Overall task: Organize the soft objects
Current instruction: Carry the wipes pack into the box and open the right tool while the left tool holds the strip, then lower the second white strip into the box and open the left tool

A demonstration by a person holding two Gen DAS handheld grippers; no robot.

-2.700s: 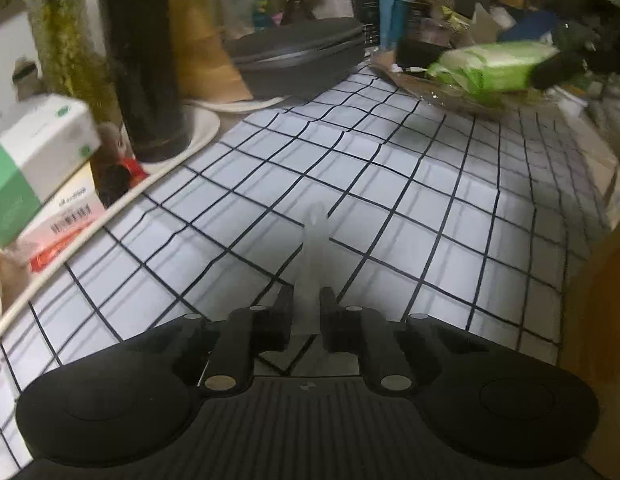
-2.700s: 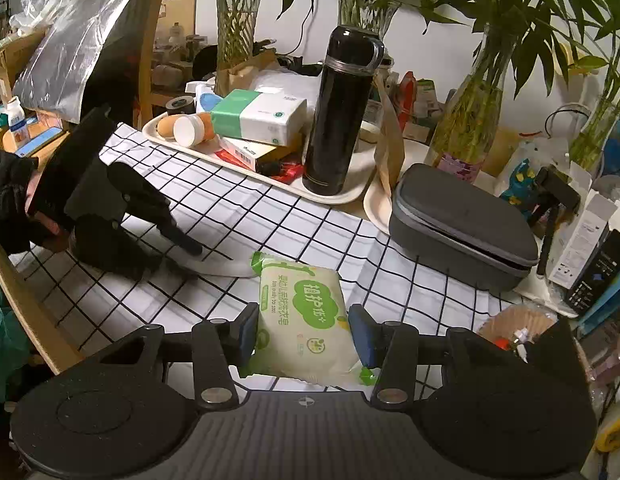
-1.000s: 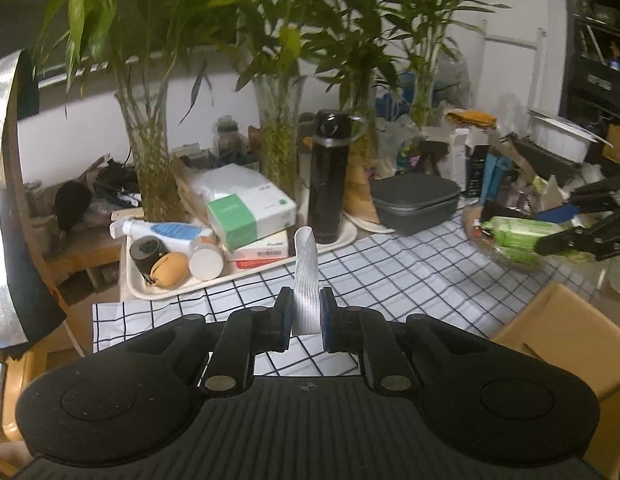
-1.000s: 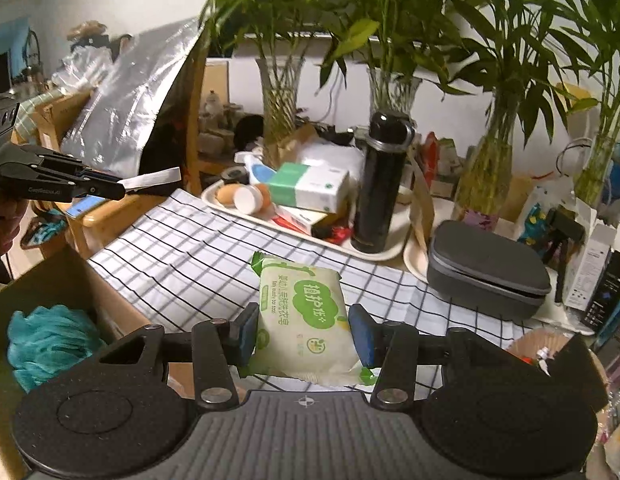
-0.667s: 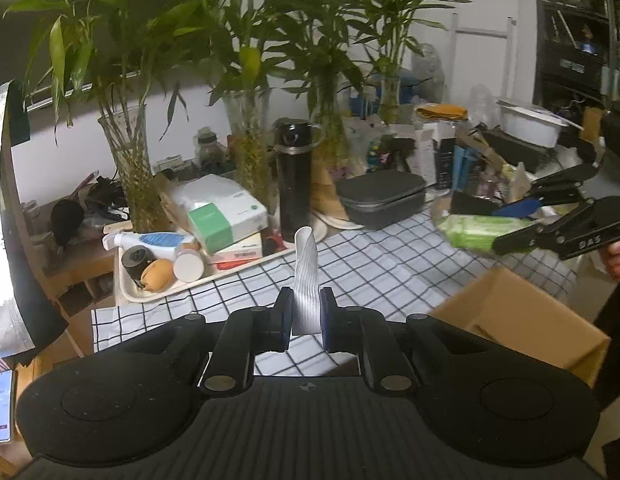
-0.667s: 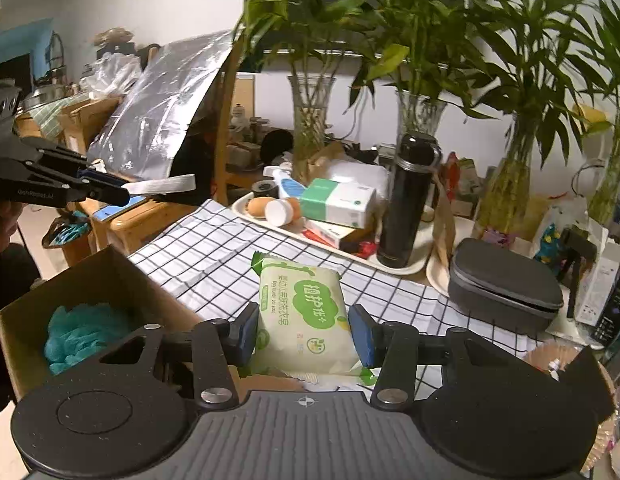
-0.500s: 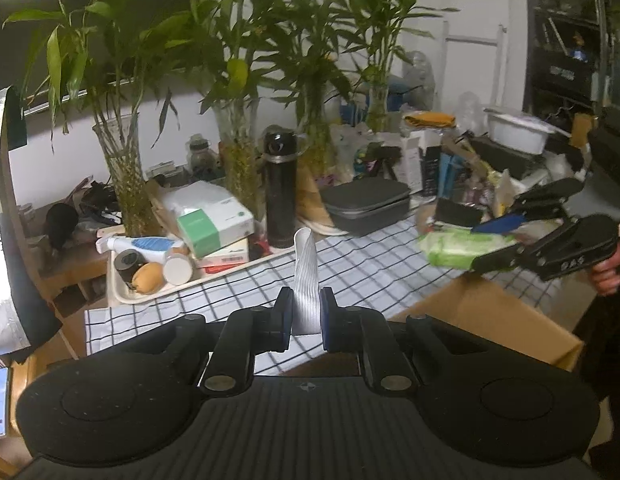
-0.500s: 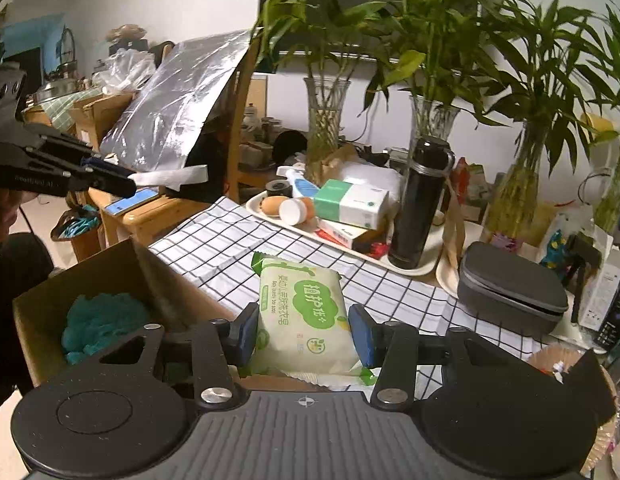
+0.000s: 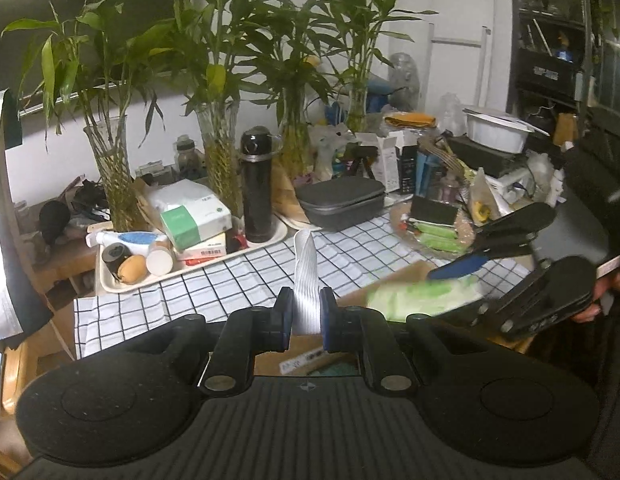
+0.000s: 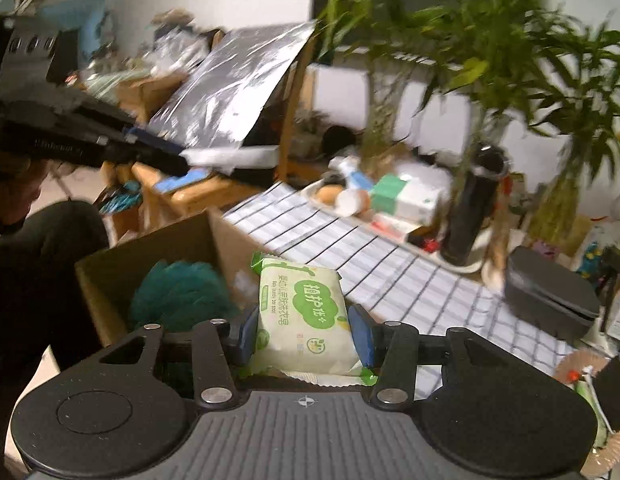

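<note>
Two soft items in transit. Left gripper [image 9: 302, 314] clamped narrow on thin white ribbed strip [image 9: 305, 276]; right gripper [image 10: 303, 336] clamping green-and-white soft tissue pack [image 10: 303, 312]. Both moved off checked worktop [image 10: 390, 280], now above brown cardboard box [image 10: 149, 248] holding teal fluffy bundle [image 10: 177, 292]. Judgement: release next.

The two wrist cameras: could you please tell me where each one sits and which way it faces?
Left wrist: on the left hand-held gripper, shut on a white strip, facing the checked table and plants; the person's right hand shows.
Right wrist: on the right hand-held gripper, shut on a green tissue pack, facing the cardboard box.
Shared: black flask, grey case.
</note>
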